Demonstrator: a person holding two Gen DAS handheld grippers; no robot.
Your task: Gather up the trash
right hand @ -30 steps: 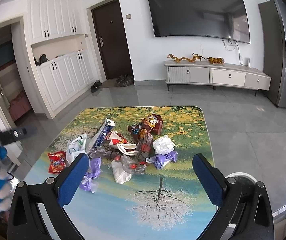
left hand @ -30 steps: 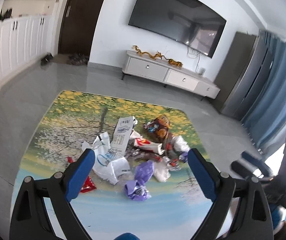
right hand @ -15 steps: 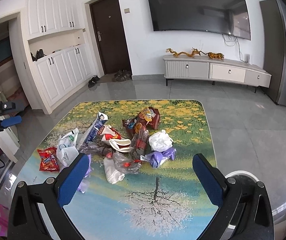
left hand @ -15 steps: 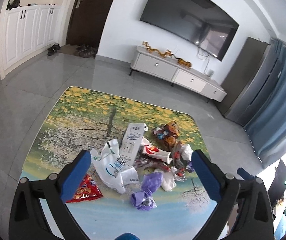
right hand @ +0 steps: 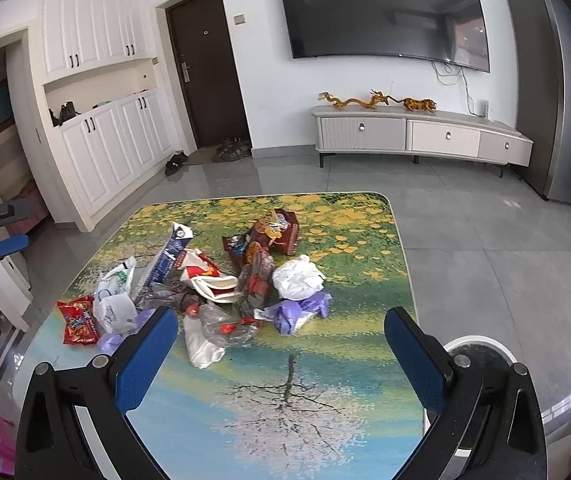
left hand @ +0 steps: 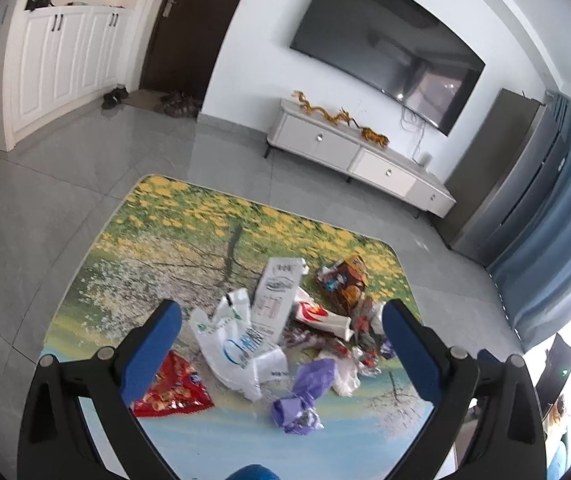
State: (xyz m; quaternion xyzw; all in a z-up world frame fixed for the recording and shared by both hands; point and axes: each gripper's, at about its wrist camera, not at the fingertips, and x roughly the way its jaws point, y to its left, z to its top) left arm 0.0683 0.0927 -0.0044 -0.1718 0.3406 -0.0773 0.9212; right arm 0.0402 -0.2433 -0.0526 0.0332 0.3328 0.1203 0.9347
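Note:
A heap of trash lies on a low table [left hand: 145,248] [right hand: 325,400] printed with a tree and yellow flowers. In the left wrist view I see a white plastic bag [left hand: 233,344], a white carton [left hand: 277,300], a red snack wrapper [left hand: 173,392], a purple crumpled bag [left hand: 305,392] and a brown snack bag [left hand: 345,280]. The right wrist view shows the same heap: a white crumpled bag [right hand: 297,278], a purple bag [right hand: 297,312], a brown snack bag [right hand: 273,232], a red wrapper [right hand: 79,320]. My left gripper [left hand: 281,316] hangs open above the heap. My right gripper [right hand: 281,320] is open too, holding nothing.
A round white bin [right hand: 481,356] stands on the floor by the table's right edge. A TV console [right hand: 417,136] and wall TV [right hand: 381,12] are at the back. White cabinets [right hand: 101,152] and a dark door [right hand: 205,80] are on the left; blue curtains [left hand: 557,240] on the right.
Both cameras have drifted a little closer to the heap. The left view has shifted so the red wrapper shows more fully. Both grippers stay open.

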